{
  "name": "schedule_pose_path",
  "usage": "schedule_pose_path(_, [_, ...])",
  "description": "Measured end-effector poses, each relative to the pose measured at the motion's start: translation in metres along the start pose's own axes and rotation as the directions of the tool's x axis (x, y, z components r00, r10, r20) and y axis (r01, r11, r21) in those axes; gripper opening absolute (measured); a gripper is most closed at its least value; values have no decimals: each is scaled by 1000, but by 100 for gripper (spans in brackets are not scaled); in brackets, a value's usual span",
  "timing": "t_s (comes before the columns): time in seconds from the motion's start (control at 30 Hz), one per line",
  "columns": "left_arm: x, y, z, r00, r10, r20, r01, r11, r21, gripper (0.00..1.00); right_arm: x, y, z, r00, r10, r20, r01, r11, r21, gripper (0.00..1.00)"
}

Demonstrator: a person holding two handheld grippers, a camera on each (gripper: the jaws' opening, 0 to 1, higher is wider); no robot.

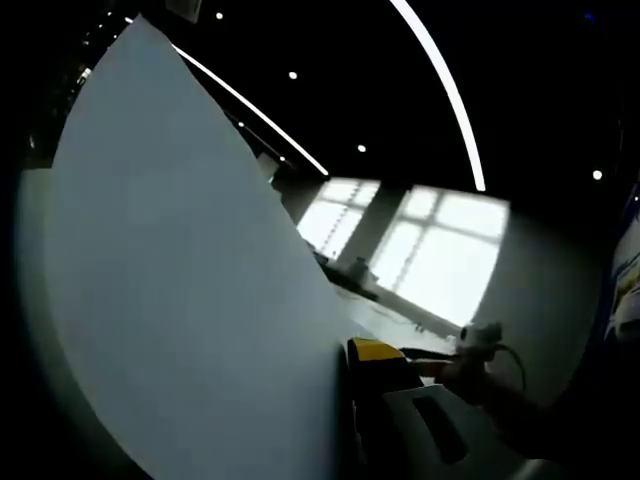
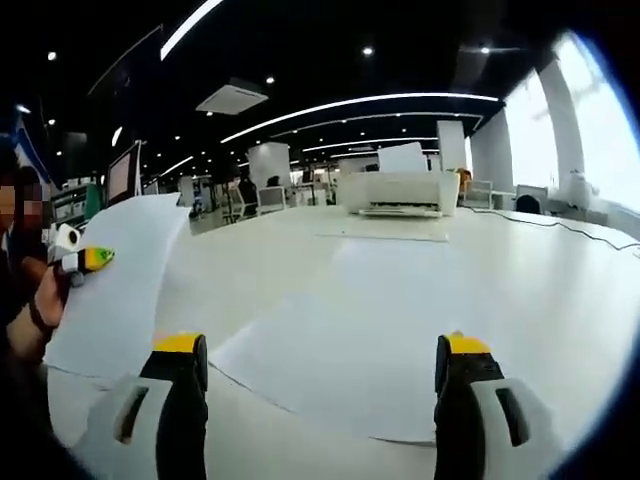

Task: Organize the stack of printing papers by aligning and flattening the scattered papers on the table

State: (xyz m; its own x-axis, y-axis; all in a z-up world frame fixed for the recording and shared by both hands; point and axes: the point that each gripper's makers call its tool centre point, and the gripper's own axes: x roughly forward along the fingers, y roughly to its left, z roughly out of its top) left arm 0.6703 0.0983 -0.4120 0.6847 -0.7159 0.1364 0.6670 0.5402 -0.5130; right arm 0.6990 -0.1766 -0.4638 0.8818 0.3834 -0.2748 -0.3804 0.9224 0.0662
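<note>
Two sheets are in play. One sheet (image 2: 380, 330) lies flat on the tabletop (image 2: 560, 270) ahead of the right gripper (image 2: 320, 395), whose jaws stand apart and empty. The left gripper (image 2: 85, 260) has its jaws closed on the lifted sheet (image 1: 190, 280), held up off the tabletop and bowed.

Risk, judged: the single edge grip could crease the raised paper, or let it slip and land askew on the flat one.

Right gripper view adds the printer (image 2: 400, 192) far across the tabletop; left gripper view adds windows (image 1: 420, 245) behind the raised paper.
</note>
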Motion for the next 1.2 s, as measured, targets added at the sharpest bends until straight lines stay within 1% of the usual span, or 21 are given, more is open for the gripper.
schedule_pose_path(0.13, [0,-1,-1,1000,2,-3,-2,1000,4,9,5,-2,-3,1000,-5,-15,5,1000,-16,90])
schedule_pose_path(0.3, [0,-2,-1,1000,1,-1,-1,1000,5,9,7,-6,-4,999,-18,-27,17,1000,-19,90])
schedule_pose_path(0.33, [0,-2,-1,1000,1,-2,-1,1000,5,9,8,-6,-5,999,-20,-32,19,1000,-20,89])
schedule_pose_path(0.4, [0,-2,-1,1000,1,-3,-1,1000,7,9,7,-4,-10,998,-18,-63,15,999,-39,84])
schedule_pose_path(0.5, [1,-1,-1,1000,1,-5,-1,1000,8,9,8,-3,-11,998,-17,-67,14,999,-44,84])
schedule_pose_path(0.73, [1,0,-1,1000,1,-5,-1,1000,10,9,9,-4,-12,997,-18,-76,17,1000,-15,84])
schedule_pose_path(1.0, [1,0,-1,1000,2,-7,-2,1000,12,9,11,-6,-15,996,-21,-91,20,1000,-7,85])
schedule_pose_path(1.1, [0,0,-1,1000,1,-6,-1,1000,12,9,12,-7,-17,994,-23,-105,22,1000,-13,83])
schedule_pose_path(1.2, [1,-1,-1,1000,-2,-10,2,1000,10,9,13,-8,-18,994,-27,-106,26,1000,-14,81])
